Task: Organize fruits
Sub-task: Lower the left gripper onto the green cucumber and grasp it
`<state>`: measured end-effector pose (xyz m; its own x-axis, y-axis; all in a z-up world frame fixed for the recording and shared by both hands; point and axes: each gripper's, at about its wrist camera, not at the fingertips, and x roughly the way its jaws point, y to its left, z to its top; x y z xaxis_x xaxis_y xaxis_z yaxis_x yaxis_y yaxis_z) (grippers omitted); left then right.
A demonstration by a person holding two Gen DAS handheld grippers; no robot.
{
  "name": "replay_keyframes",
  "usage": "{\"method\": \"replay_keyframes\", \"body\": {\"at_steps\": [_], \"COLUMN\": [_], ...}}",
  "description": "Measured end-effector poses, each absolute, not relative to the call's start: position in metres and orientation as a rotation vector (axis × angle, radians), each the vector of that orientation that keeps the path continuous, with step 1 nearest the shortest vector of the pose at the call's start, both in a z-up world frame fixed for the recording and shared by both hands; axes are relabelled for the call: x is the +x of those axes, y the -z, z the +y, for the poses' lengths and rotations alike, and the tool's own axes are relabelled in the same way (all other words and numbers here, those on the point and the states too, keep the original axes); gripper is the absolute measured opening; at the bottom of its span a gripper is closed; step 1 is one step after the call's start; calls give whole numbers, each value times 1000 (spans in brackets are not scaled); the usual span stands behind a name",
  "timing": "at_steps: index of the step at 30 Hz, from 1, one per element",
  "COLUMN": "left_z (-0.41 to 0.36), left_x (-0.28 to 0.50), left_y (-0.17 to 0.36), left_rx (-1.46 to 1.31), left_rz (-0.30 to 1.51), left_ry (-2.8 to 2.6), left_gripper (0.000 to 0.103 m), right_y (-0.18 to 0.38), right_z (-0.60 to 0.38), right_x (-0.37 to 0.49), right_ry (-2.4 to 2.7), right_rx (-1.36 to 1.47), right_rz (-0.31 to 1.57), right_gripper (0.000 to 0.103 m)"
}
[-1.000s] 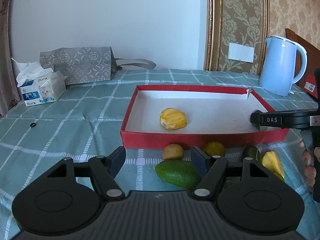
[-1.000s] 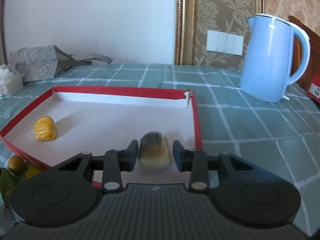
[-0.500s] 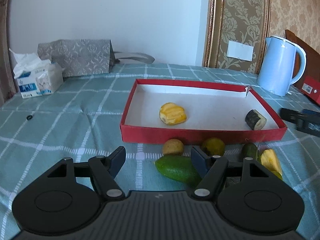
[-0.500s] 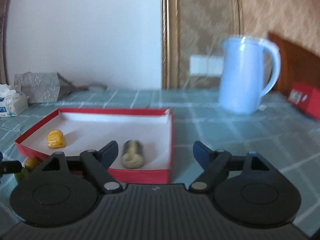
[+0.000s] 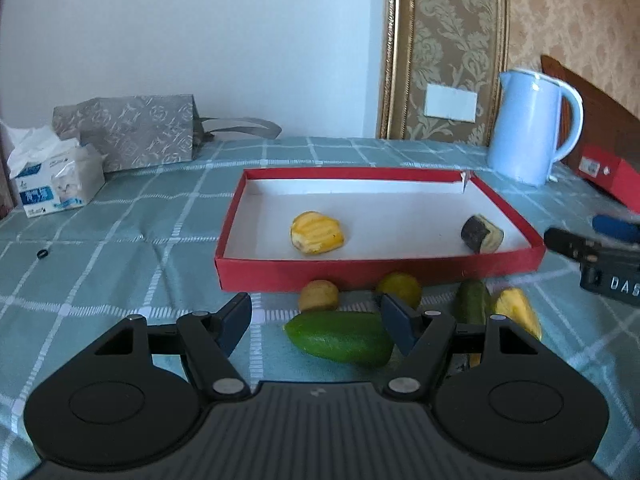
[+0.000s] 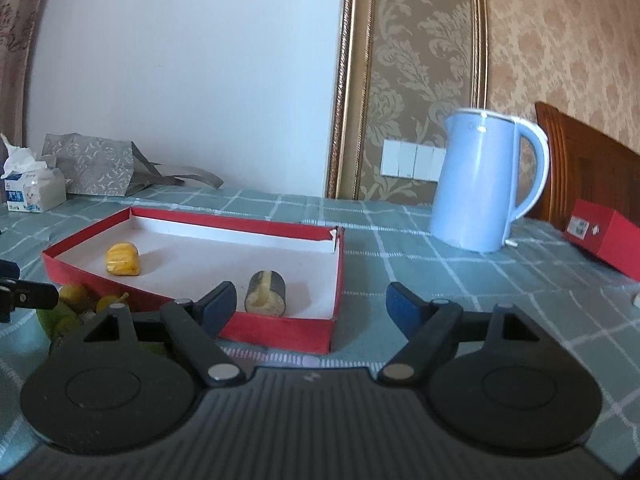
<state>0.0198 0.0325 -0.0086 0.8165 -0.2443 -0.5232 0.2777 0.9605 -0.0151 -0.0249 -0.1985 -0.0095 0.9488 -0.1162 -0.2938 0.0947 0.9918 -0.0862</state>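
A red tray [image 5: 376, 274] with a white floor holds a ridged yellow fruit piece [image 5: 316, 233] and a dark-skinned cut piece [image 5: 482, 234] near its right wall. In front of the tray lie a small brownish-yellow fruit [image 5: 319, 295], a round yellow fruit [image 5: 400, 286], a long green fruit [image 5: 340, 338], a dark green piece [image 5: 472, 302] and a yellow wedge [image 5: 518, 316]. My left gripper [image 5: 315, 314] hovers open over these, holding nothing. My right gripper [image 6: 310, 304] is open and empty just outside the tray's near corner [image 6: 280, 326]. The cut piece [image 6: 266, 294] lies beyond its left finger.
A light blue kettle [image 6: 480, 184] stands at the back right, with a red box [image 6: 600, 236] beside it. A tissue box [image 5: 56, 184] and a grey patterned bag [image 5: 128, 136] sit at the back left. A small black ring [image 5: 43, 254] lies on the checked cloth.
My right gripper opened and let go of the dark cut piece, which now lies in the tray. It then drew back out of the tray to the right. The left gripper kept still.
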Motion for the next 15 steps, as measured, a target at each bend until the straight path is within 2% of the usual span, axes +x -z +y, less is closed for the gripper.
{"method": "replay_keyframes", "body": {"at_steps": [9, 15], "left_z": [26, 39], "left_x": [20, 25], "left_y": [12, 12], "left_rx": [131, 77], "left_rz": [550, 590], "left_ry": [307, 432], "left_gripper": [70, 70], "right_y": [9, 8], "right_z": [-188, -188], "right_x": [-30, -30], "right_ry": [84, 58], "right_rx": [-121, -99], "right_rz": [286, 294], "right_gripper": [81, 82]}}
